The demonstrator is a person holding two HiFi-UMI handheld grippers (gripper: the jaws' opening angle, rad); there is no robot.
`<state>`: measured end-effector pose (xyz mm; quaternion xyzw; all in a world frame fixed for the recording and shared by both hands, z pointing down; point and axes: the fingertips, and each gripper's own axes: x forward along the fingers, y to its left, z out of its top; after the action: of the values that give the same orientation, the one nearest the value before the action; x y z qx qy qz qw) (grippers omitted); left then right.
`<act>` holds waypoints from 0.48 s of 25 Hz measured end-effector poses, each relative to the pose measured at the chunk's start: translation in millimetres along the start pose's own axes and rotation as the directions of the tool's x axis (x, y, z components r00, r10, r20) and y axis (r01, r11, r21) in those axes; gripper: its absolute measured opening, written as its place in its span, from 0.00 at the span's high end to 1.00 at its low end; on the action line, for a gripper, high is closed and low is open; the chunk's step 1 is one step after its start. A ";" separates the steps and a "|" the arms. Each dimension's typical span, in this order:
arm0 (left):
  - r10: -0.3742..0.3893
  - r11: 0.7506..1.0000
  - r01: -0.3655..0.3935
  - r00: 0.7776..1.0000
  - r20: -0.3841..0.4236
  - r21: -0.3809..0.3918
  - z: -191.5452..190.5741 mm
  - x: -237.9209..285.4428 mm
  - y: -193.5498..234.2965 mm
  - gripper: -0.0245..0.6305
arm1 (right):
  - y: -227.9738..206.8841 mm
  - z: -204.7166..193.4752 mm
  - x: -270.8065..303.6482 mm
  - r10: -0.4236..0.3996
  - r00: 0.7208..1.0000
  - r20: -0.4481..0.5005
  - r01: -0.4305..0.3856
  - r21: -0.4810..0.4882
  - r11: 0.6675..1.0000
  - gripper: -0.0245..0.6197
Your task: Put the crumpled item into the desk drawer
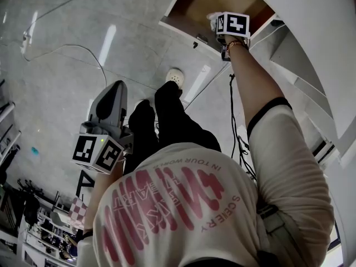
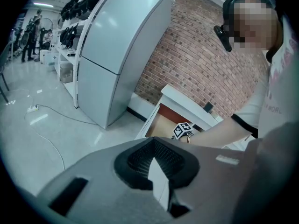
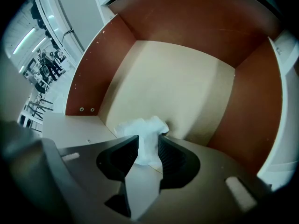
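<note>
Crumpled item lies between parted jaws (in drawer).

The only readable print is on the person's white shirt. In the head view it stands upside down: a small line in dark letters reads "IN TOUR WOR", with its end lost in a fold, and another at the right reads "SCENERY". The big pink letters between them are too distorted to make out. In the left gripper view the shirt shows "WORL" at the picture's edge. The left marker cube and right marker cube bear black-and-white square code patterns.
</note>
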<state>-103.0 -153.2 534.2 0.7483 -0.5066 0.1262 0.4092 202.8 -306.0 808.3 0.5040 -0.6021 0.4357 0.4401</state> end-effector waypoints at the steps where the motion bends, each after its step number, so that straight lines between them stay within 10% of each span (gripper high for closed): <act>1: 0.002 1.000 -0.002 1.000 0.003 0.000 1.4 -1.8 -0.2 0.96 | 0.9 0.0 -1.3 0.000 1.000 -0.001 0.000 -0.001 1.000 0.73; 12: -0.013 1.000 0.012 0.998 0.065 0.011 19.0 -21.0 -13.4 0.96 | 11.7 -14.0 -35.7 0.019 1.000 0.016 -0.020 0.059 0.998 0.74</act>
<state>-105.3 -151.5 503.0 0.7573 -0.5143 0.1020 0.3893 196.2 -283.1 776.0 0.5142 -0.5974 0.4536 0.4159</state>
